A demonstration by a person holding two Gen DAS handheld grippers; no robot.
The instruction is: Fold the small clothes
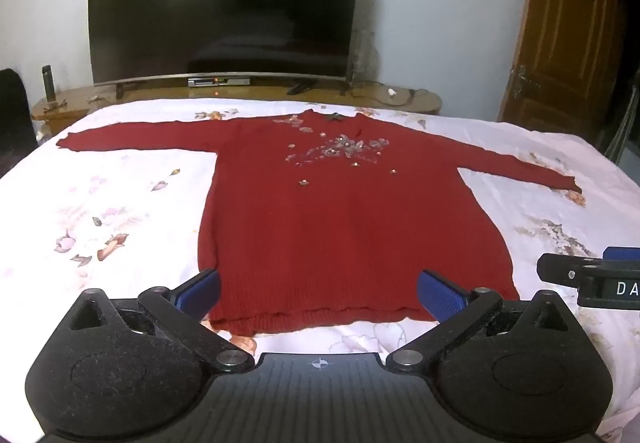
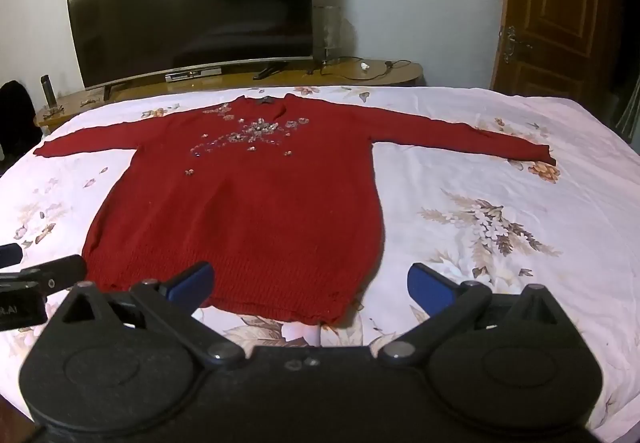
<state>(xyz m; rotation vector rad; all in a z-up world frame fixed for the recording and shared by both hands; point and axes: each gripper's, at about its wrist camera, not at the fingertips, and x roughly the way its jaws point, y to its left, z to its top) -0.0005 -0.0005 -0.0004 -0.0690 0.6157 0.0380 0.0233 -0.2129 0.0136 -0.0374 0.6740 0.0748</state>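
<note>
A dark red knitted sweater with silvery flower decoration on the chest lies flat, face up, on the bed. Both sleeves are spread out to the sides and the hem is nearest me. My left gripper hangs open above the hem, nothing between its blue pads. My right gripper is open too, over the hem's right corner, holding nothing. Each gripper shows at the edge of the other's view: the right gripper and the left gripper.
The bed has a white sheet printed with flowers. Behind it stands a low wooden cabinet with a large dark television, a set-top box and cables. A brown wooden door is at the right.
</note>
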